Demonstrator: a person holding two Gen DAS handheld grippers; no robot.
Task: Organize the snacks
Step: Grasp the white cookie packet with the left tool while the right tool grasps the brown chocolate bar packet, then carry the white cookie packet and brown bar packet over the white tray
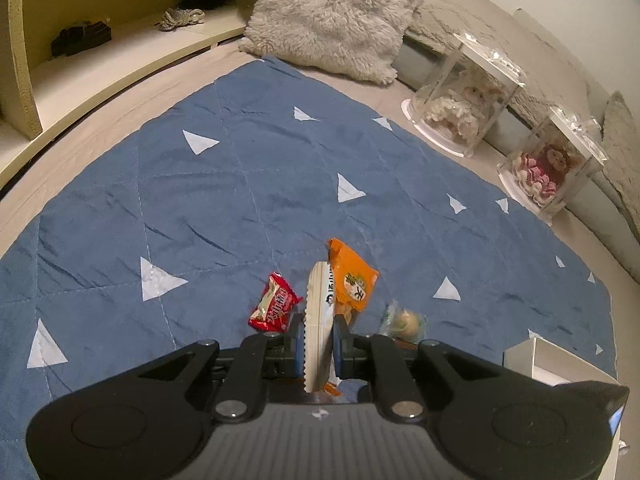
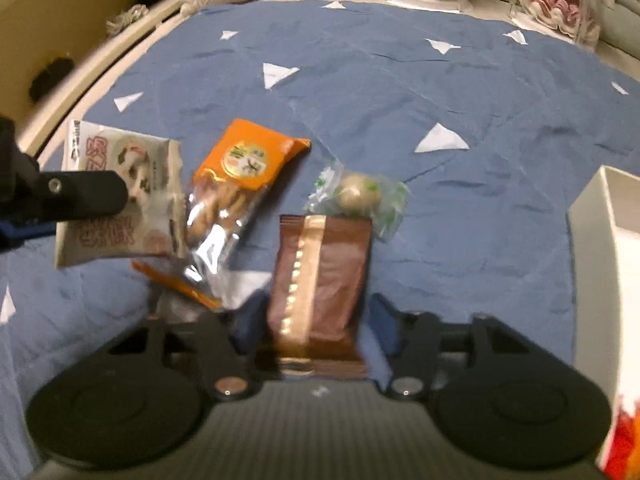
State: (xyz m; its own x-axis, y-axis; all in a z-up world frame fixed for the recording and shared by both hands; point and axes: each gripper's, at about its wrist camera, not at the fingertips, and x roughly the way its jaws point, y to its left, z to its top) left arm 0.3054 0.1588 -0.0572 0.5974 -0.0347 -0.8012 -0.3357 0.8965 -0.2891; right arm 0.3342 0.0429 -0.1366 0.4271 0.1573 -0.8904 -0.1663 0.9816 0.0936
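My left gripper (image 1: 317, 338) is shut on a white snack packet (image 1: 319, 320), held edge-on above the blue quilt; it also shows in the right wrist view (image 2: 120, 196). An orange snack bag (image 1: 352, 280) and a red candy wrapper (image 1: 275, 305) lie just beyond it. A round sweet in a clear green wrapper (image 1: 404, 322) lies to the right. My right gripper (image 2: 316, 320) has its jaws apart around a brown packet (image 2: 320, 280) that lies between them. The orange bag (image 2: 236, 176) and the green-wrapped sweet (image 2: 358, 196) lie ahead of it.
A white box (image 2: 596, 264) stands at the right, and shows in the left wrist view (image 1: 536, 360). Two clear doll cases (image 1: 468, 96) (image 1: 552, 164) and a fluffy pillow (image 1: 332, 16) sit beyond the quilt (image 1: 240, 184). A low shelf (image 1: 100, 68) runs along the left.
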